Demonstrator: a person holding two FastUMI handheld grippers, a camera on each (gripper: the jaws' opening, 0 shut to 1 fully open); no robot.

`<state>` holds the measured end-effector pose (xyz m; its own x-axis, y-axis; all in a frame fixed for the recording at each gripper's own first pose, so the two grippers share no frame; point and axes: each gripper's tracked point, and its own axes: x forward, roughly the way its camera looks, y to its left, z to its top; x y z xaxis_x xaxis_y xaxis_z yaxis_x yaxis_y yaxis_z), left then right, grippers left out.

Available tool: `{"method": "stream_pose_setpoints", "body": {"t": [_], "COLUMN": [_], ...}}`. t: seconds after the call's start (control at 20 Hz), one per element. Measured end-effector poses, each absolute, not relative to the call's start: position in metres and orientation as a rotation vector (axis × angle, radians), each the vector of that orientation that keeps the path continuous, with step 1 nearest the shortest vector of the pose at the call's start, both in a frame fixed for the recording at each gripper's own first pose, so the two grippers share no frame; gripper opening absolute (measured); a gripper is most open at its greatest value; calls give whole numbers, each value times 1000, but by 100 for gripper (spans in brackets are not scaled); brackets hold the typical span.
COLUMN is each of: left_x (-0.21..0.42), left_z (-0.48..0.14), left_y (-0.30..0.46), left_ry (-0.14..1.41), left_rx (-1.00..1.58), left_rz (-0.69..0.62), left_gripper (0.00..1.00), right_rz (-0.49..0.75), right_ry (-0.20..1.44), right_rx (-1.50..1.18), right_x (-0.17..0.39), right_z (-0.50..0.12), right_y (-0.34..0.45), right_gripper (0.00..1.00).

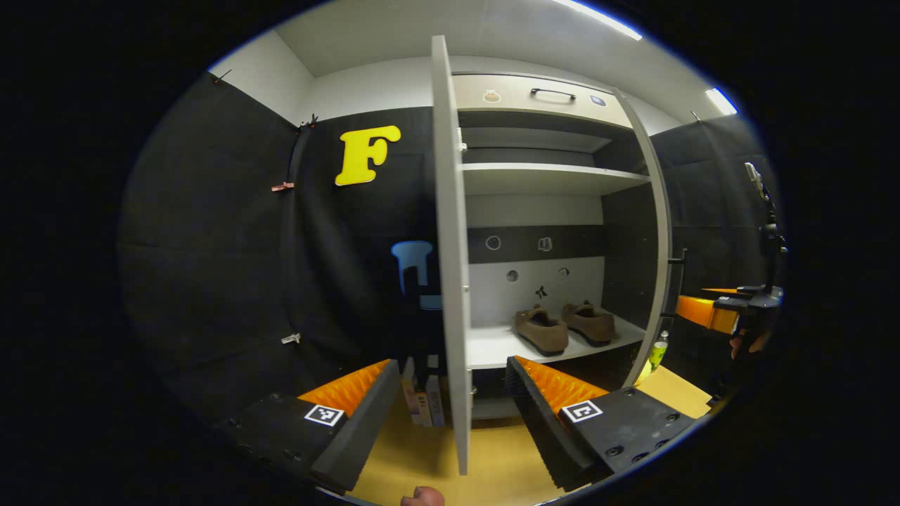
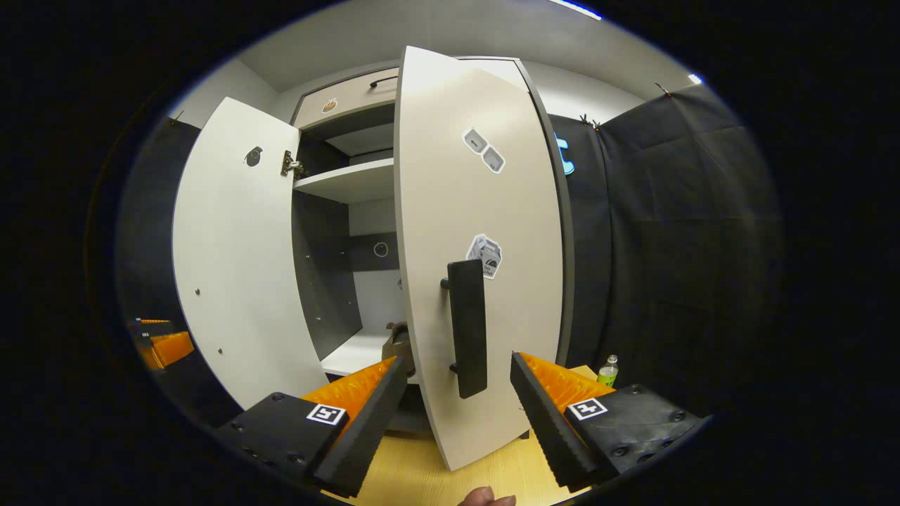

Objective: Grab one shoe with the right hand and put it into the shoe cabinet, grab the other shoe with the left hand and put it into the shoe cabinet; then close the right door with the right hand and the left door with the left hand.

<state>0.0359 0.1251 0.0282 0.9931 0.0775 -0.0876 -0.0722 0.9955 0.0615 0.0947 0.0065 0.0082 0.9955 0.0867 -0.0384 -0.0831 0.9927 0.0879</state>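
Two brown shoes (image 1: 541,330) (image 1: 590,322) lie side by side on the lower shelf (image 1: 492,348) of the shoe cabinet. Both doors stand open. In the left gripper view the left door (image 1: 450,246) is edge-on, and my left gripper (image 1: 451,364) is open with that edge between its fingers. In the right gripper view my right gripper (image 2: 457,360) is open in front of the right door (image 2: 485,211), with the door's black handle (image 2: 467,327) between its fingers. One shoe (image 2: 399,344) peeks out behind that door. The other gripper (image 1: 724,313) (image 2: 158,344) shows off to the side in each view.
A small green bottle (image 1: 659,350) (image 2: 608,369) stands on the wooden floor (image 1: 492,457) by the right door. Several books (image 1: 422,400) stand beside the cabinet's left side. An upper shelf (image 1: 548,176) and a drawer (image 1: 541,95) sit above. Black cloth walls enclose the booth.
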Motion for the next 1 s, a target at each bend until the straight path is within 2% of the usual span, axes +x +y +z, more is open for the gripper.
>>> {"method": "stream_pose_setpoints", "body": {"t": [0.45, 0.75, 0.8, 0.85, 1.0], "left_x": [63, 91, 93, 95, 91], "left_z": [39, 30, 30, 30, 29], "left_y": [207, 207, 203, 202, 197], "left_ry": [63, 68, 61, 59, 52], "left_rx": [111, 58, 61, 69, 52], "left_rz": [208, 172, 164, 171, 182], "left_gripper": [96, 96, 99, 94, 92], "right_rz": [47, 37, 39, 40, 46], "right_ry": [51, 46, 48, 49, 53], "right_rx": [79, 77, 79, 84, 94], "right_x": [79, 76, 75, 75, 75], "right_z": [4, 7, 7, 7, 7], "right_y": [-4, -9, -10, -11, -13], "right_gripper": [98, 98, 98, 98, 98]}}
